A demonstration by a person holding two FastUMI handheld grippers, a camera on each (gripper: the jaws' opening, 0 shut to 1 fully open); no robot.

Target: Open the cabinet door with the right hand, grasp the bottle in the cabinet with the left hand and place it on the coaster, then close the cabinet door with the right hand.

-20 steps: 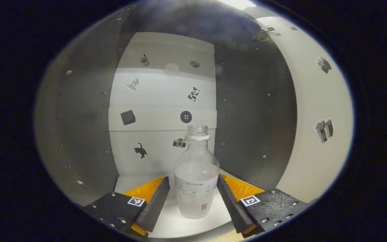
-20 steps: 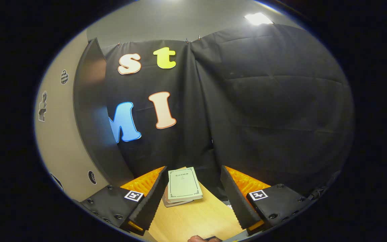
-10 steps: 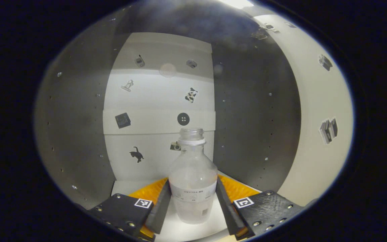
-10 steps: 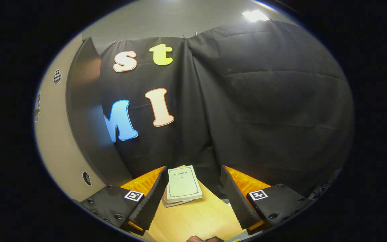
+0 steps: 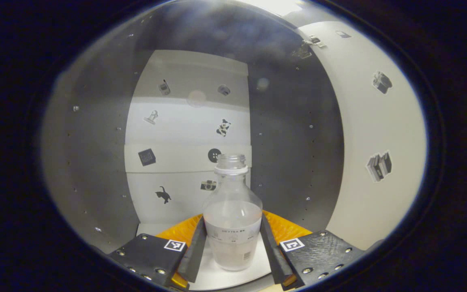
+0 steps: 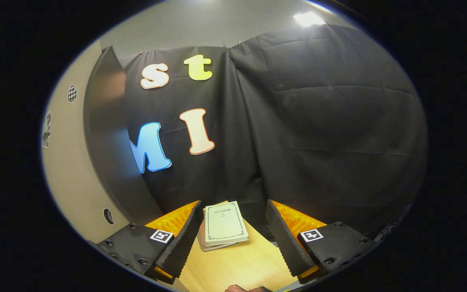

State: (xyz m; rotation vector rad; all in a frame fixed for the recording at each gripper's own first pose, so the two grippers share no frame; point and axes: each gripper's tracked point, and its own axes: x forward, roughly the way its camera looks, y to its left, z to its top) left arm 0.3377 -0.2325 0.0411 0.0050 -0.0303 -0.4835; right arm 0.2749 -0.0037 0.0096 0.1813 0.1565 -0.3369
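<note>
Bottle (image 5: 232, 227) stands upright inside the opened cabinet (image 5: 298, 142), clamped by the left gripper (image 5: 232, 253); right gripper (image 6: 233, 239) hangs spread and empty. Coaster placement and door closing remain.

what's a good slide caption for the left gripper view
Left gripper closed on a clear bottle standing uncapped inside the open cabinet, jaws pressing both its sides.

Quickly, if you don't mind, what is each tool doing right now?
Left tool: shut on the bottle, inside the cabinet.
Right tool: open, holding nothing, above the table.
</note>
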